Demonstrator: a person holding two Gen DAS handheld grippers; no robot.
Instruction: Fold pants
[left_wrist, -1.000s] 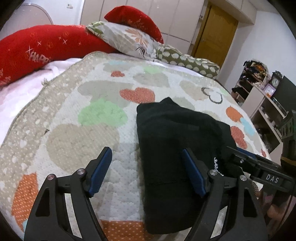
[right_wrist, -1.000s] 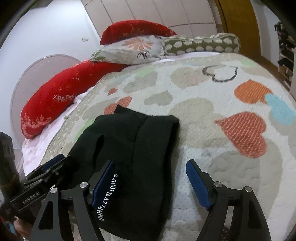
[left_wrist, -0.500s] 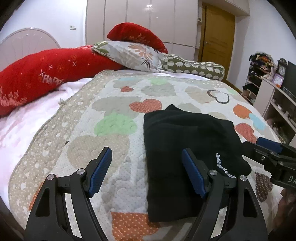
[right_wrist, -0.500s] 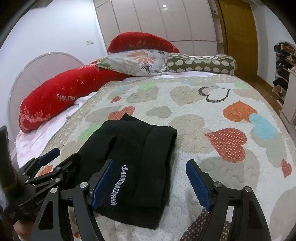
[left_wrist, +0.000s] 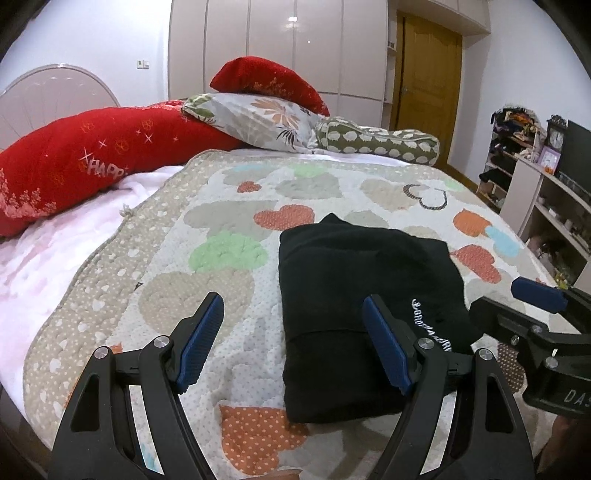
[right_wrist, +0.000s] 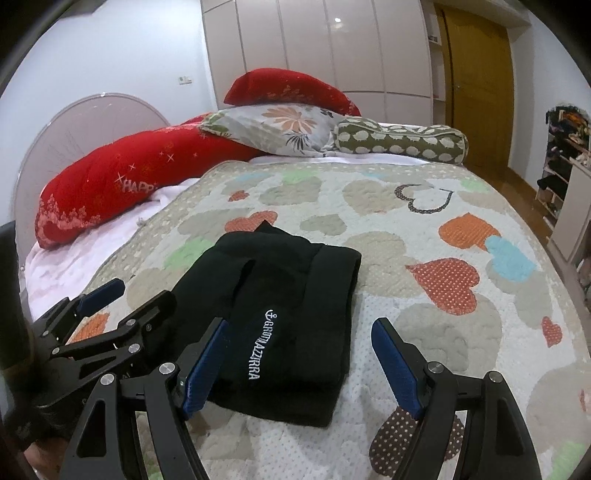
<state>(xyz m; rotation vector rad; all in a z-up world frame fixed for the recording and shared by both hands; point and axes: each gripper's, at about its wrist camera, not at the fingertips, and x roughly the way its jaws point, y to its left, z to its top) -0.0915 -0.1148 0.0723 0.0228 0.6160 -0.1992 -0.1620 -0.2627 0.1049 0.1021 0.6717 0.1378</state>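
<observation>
Both the left gripper (left_wrist: 291, 341) and right gripper (right_wrist: 299, 363) are pulling back with jaws spread, leaving the pants (right_wrist: 291, 306) lying folded on the quilt (right_wrist: 424, 221) at twelve o'clock, seemingly finished.

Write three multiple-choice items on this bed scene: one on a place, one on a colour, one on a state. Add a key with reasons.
1. Where do the pants lie?
A. on the quilt
B. on the floor
C. on a red pillow

2. What colour are the pants?
A. grey
B. black
C. blue

3. How is the right tool?
A. shut on the pants
B. shut, empty
C. open

Key: 1 A, heart-patterned quilt shows all around them; 2 B, black cloth with white lettering; 3 C, its blue pads stand wide apart, holding nothing.
</observation>
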